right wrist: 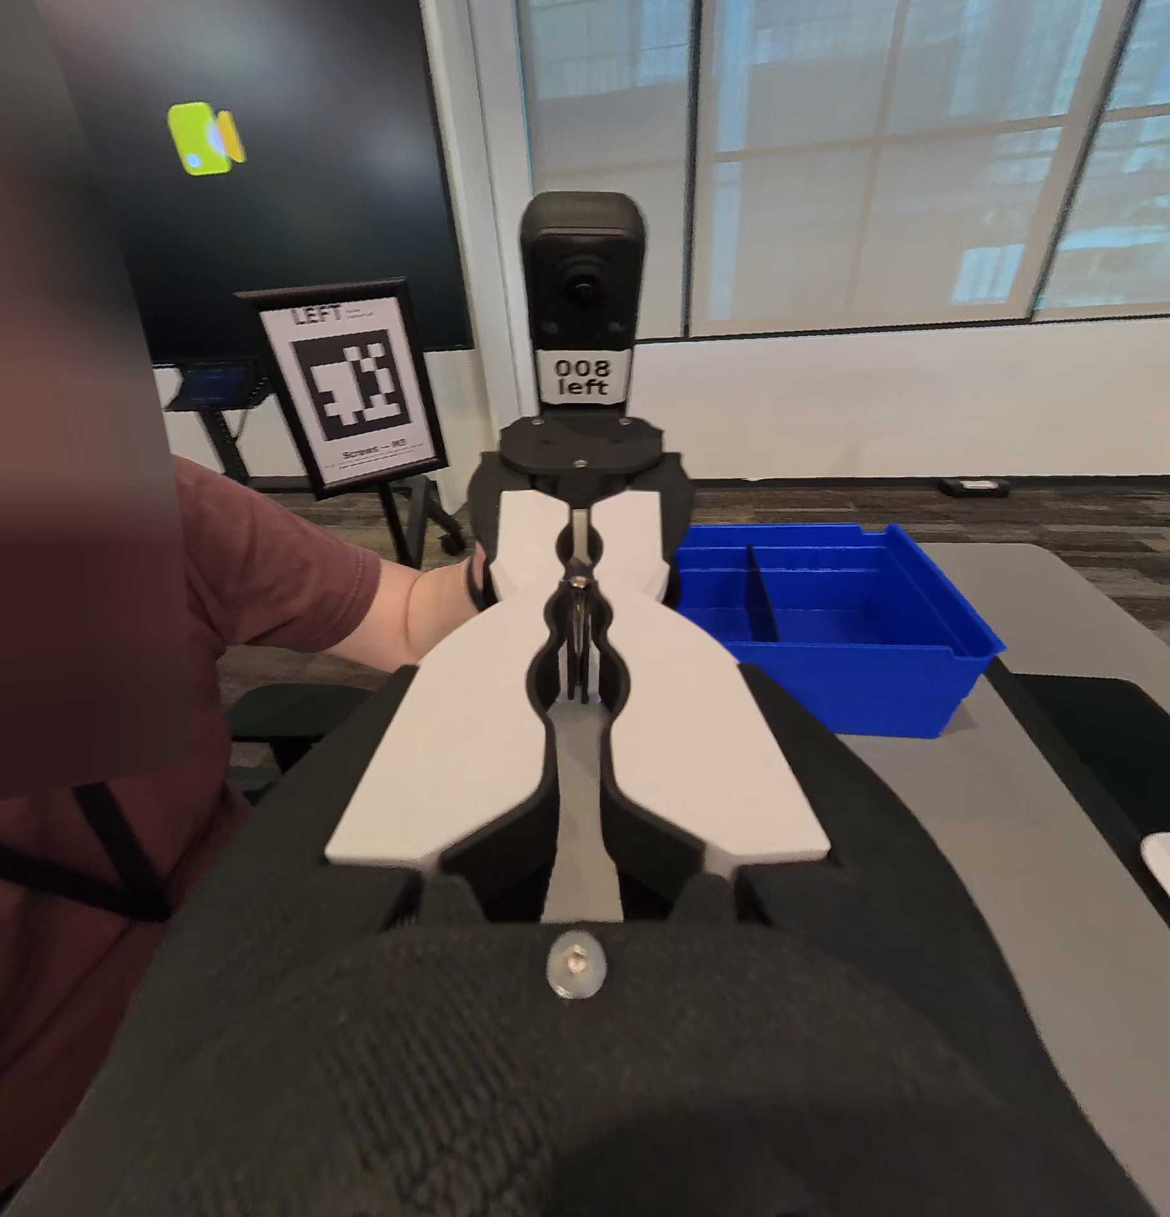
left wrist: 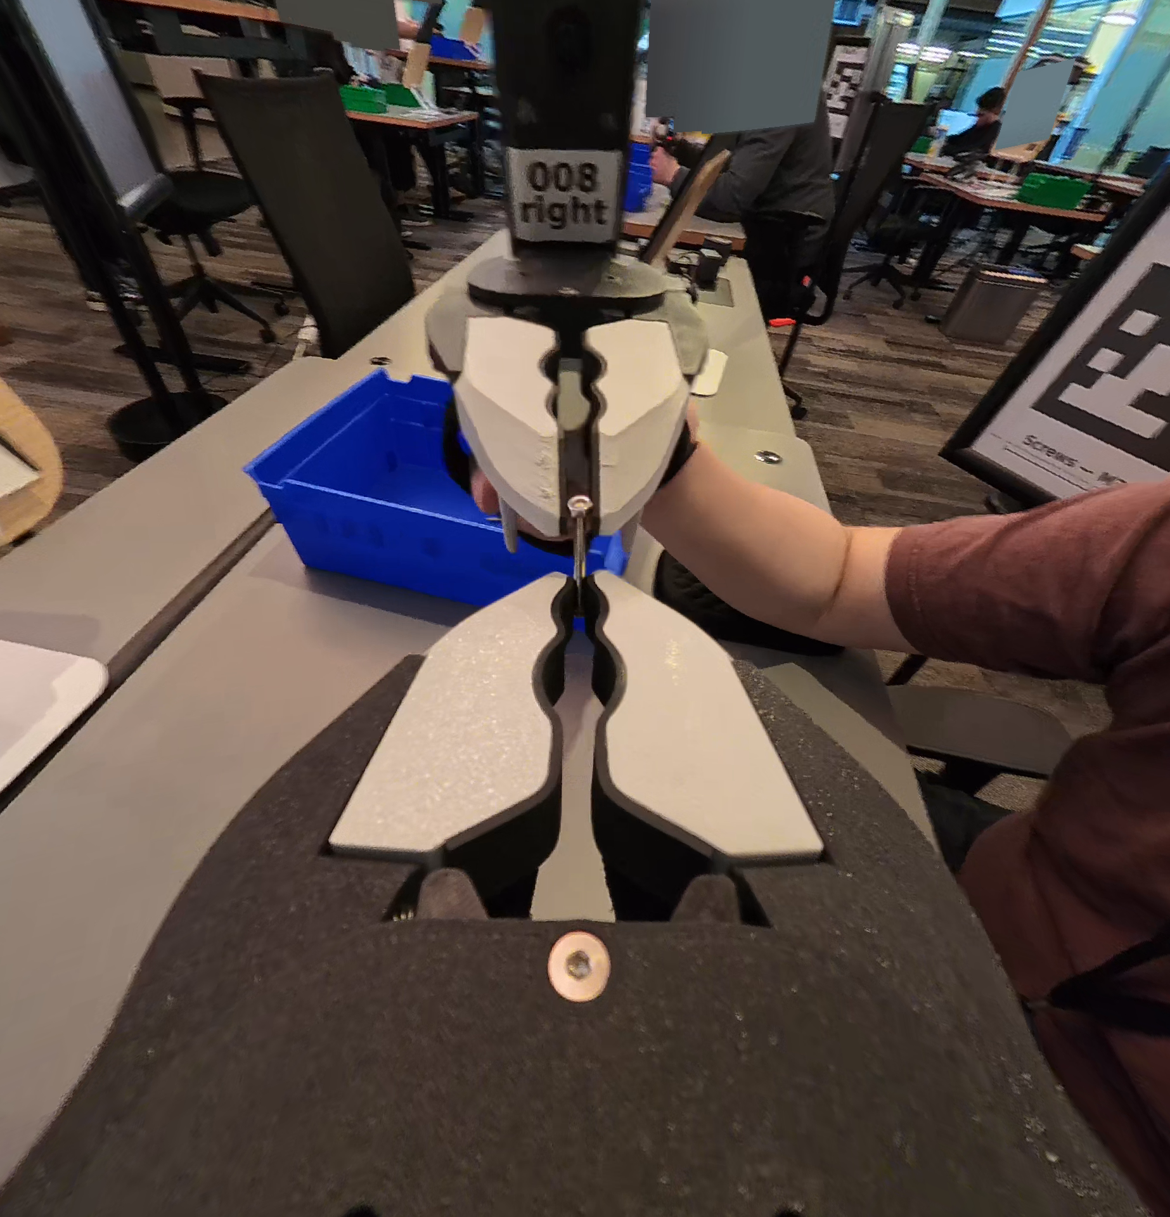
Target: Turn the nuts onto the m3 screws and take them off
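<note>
My two grippers meet tip to tip above the grey table (left wrist: 174, 658). A thin silver screw (left wrist: 577, 550) runs between their tips. My left gripper (left wrist: 577, 586) is shut on the screw's lower end. My right gripper (left wrist: 579, 523), facing it, is shut on a small silver hex nut (left wrist: 579, 506) at the screw's upper end. In the right wrist view my right gripper (right wrist: 577, 586) is shut with the shiny nut (right wrist: 577, 582) at its tips. The left gripper's white fingers (right wrist: 536, 546) show beyond it, with their tips mostly hidden.
A blue bin (left wrist: 371, 500) with a divider stands on the table beside the grippers, at right in the right wrist view (right wrist: 898, 685). A framed marker sign (right wrist: 352, 388) stands behind. A person's arm (left wrist: 767, 573) holds the right gripper. A white object (left wrist: 16, 711) lies at the table's edge. Less than 4 cm separates the two grippers' tips.
</note>
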The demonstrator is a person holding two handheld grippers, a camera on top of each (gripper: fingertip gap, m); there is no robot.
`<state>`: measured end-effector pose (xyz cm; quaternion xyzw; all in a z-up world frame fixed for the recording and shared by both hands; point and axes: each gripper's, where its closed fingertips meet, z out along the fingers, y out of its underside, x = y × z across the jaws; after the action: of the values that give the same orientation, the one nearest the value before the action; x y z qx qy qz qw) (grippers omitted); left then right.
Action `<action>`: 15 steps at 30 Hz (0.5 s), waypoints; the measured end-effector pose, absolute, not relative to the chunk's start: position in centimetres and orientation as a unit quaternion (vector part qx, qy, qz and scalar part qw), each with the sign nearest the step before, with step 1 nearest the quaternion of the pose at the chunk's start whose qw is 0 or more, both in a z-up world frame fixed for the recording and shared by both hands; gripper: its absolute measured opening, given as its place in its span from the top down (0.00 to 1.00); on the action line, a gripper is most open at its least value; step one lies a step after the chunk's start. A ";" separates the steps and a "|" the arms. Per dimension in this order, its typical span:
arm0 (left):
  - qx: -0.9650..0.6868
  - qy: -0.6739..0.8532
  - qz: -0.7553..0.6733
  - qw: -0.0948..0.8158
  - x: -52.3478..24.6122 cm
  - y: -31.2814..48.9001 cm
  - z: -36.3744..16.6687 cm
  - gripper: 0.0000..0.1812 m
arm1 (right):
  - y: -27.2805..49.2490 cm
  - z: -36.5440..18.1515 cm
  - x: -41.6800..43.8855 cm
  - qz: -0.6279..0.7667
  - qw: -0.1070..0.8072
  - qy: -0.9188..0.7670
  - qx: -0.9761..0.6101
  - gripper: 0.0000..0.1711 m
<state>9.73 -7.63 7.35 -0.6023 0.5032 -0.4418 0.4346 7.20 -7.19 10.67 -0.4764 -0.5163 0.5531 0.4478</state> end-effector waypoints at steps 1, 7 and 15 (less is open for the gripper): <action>-0.596 0.513 -0.453 0.420 9.9 -8.3 7.3 0.99 | -7.7 10.6 7.3 0.562 0.433 -0.526 -0.469 0.97; -0.543 0.557 -0.526 0.342 10.6 -12.2 7.4 0.99 | -11.3 10.6 8.2 0.626 0.350 -0.569 -0.401 0.97; -0.603 0.522 -0.468 0.381 10.1 -9.0 6.6 0.99 | -8.5 9.9 7.8 0.567 0.388 -0.546 -0.480 0.97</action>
<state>10.13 -9.01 6.57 -0.6030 0.5216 -0.4680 0.3812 7.77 -8.51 9.86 -0.4803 -0.5455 0.5667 0.3880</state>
